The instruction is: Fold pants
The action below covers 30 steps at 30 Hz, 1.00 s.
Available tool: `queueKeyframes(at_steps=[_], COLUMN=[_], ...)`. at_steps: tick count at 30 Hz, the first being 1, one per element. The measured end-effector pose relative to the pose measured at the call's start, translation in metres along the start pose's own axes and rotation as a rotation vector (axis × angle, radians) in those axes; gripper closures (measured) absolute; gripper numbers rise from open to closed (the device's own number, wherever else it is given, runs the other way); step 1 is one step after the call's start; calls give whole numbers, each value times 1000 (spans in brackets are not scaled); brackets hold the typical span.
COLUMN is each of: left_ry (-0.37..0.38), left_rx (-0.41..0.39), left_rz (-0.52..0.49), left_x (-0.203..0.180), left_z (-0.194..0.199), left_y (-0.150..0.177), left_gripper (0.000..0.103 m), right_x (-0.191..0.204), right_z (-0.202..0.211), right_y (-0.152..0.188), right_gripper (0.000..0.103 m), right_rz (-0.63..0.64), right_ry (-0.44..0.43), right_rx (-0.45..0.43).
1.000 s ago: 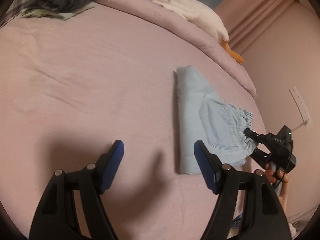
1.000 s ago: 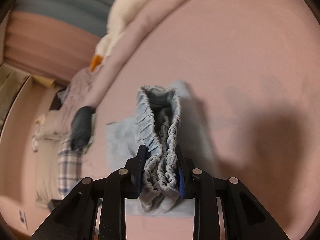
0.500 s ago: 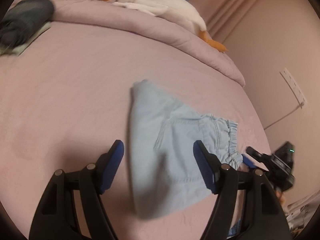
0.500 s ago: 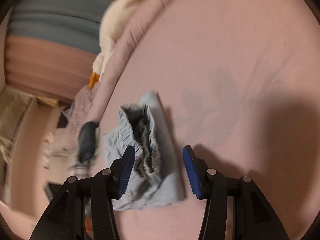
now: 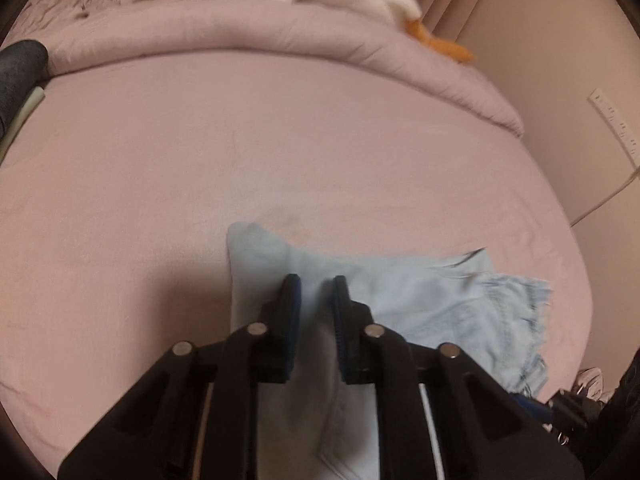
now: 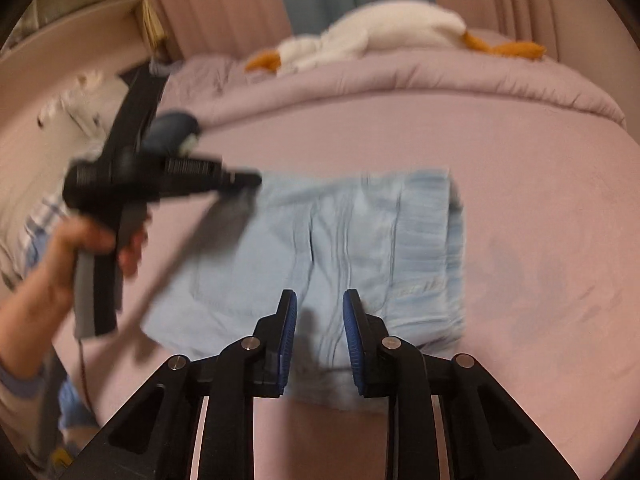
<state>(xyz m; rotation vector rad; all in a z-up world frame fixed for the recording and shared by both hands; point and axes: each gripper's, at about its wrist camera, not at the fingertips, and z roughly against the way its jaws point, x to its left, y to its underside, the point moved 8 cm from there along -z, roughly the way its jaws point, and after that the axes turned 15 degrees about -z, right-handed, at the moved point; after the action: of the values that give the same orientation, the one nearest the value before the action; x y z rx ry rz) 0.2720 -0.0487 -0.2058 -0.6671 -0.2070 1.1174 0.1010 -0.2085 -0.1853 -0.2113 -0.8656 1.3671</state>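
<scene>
Two claws work over a pink bed (image 5: 280,152) on which light blue pants (image 6: 360,248) lie folded into a compact rectangle. Seen from its own camera, the left claw (image 5: 316,300) is closing, and a raised ridge of the pants' cloth sits pinched between its blue pads, with the folded edge of the garment just ahead of the tips and the gathered waistband (image 5: 516,320) spread away to the claw's right. The right wrist view catches that same left claw from the side, blurred, with a hand (image 6: 92,244) wrapped around its grey grip and its tip touching the left edge of the pants. The right claw (image 6: 320,308) hangs above the near edge of the pants; its jaws are closing, with a clear gap between the blue pads and no cloth caught between them, only the fabric lying below. The pants stretch forward and to both sides of that claw, with the elastic waistband on its right. Well ahead of both claws, a rumpled pink duvet (image 5: 280,36) runs across the far side of the bed, and a white plush goose (image 6: 376,32) with orange beak and feet lies along it. A dark folded garment (image 5: 20,68) lies at the far left of the left claw.
</scene>
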Motion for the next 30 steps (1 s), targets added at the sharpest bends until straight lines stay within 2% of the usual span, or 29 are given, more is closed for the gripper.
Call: queueKeyframes(at_steps=[2, 7, 18, 20, 24, 30], left_ry=[-6, -35, -60, -74, -102, -115], left_rx=[25, 12, 6, 1, -15, 5], left_rz=[-17, -58, -67, -93, -141, -235], left_x=[1, -1, -4, -8, -16, -34], left_z=[-11, -11, -2, 5, 22, 49], left_y=[5, 5, 6, 8, 18, 64], left_gripper=[92, 93, 93, 88, 63, 61], right_x=[-8, -14, -10, -11, -13, -24], right_z=[-8, -11, -8, -6, 6, 15], right_y=[9, 8, 8, 6, -6, -42], right_gripper=[78, 79, 79, 79, 77, 76], right_rz=[-1, -28, -23, -33, -80, -113], right_ry=[12, -11, 17, 2, -49, -22], right_rx=[39, 61, 56, 49, 7, -79])
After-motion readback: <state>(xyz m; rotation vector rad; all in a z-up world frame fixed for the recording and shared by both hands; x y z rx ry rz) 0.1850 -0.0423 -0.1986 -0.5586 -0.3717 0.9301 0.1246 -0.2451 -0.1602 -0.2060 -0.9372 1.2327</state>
